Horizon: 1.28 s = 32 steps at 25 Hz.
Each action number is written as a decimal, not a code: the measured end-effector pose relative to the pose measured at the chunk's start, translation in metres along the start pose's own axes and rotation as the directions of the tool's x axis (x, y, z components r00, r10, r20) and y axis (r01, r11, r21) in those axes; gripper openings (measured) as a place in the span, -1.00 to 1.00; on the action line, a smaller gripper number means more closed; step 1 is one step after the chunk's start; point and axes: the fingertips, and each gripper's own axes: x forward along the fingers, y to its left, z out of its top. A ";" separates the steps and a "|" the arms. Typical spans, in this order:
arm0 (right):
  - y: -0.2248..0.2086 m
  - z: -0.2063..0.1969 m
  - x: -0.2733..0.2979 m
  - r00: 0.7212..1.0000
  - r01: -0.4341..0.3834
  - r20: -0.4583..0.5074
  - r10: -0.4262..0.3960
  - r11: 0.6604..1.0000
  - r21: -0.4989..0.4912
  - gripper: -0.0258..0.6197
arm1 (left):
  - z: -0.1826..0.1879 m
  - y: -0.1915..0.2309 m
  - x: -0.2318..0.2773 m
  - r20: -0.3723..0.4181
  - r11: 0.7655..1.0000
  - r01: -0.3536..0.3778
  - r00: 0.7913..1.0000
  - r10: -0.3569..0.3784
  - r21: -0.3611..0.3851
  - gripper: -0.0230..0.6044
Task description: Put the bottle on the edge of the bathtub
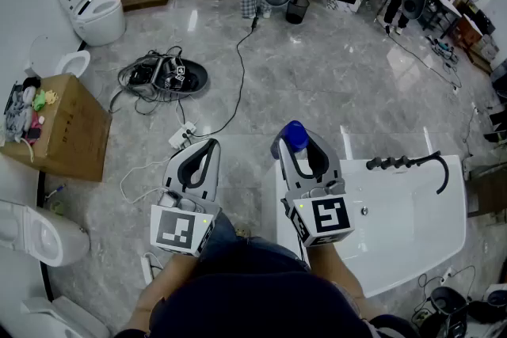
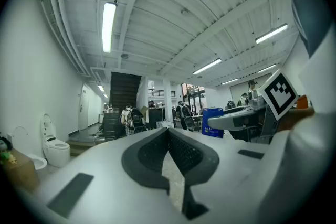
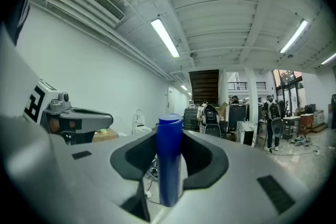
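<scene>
Right gripper view shows the fingers of our right gripper (image 3: pixel 170 136) clamped on the blue bottle (image 3: pixel 169 170), which stands upright between them, its cap above the fingertips. In the head view the bathtub (image 1: pixel 408 249) lies below and to the right of those fingers, its near rim seemingly almost under them. We should carry the bottle level over a flat stretch of rim, lower until the base sits flat, and only then let go. Our left gripper (image 1: pixel 207 145) has its fingers closed on nothing.
</scene>
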 end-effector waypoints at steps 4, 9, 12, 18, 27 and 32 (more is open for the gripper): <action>0.000 -0.010 0.009 1.000 -0.028 0.007 0.028 1.000 0.012 -0.42 | -0.007 0.003 0.009 -0.005 1.000 0.003 1.000 -0.003 0.001 -0.85; -0.002 -0.014 0.039 0.999 -0.039 0.018 0.039 0.999 0.001 -0.43 | -0.015 0.025 0.030 0.007 1.000 0.014 1.000 -0.014 -0.018 -0.85; -0.009 -0.020 0.064 0.999 -0.031 0.019 0.031 1.000 0.002 -0.43 | -0.026 0.044 0.053 0.009 0.999 0.021 1.000 -0.021 -0.030 -0.85; -0.034 -0.026 0.137 0.999 0.038 0.012 -0.038 0.999 0.011 -0.43 | -0.040 0.086 0.125 0.019 0.994 0.107 0.994 -0.106 -0.034 -0.85; -0.082 -0.010 0.241 0.978 0.205 0.043 -0.206 0.978 0.029 -0.43 | -0.032 0.151 0.247 0.053 0.958 0.288 0.957 -0.286 -0.016 -0.85; -0.115 -0.016 0.259 0.937 0.346 0.024 -0.348 0.937 0.058 -0.43 | -0.041 0.155 0.302 0.044 0.910 0.413 0.910 -0.412 -0.030 -0.85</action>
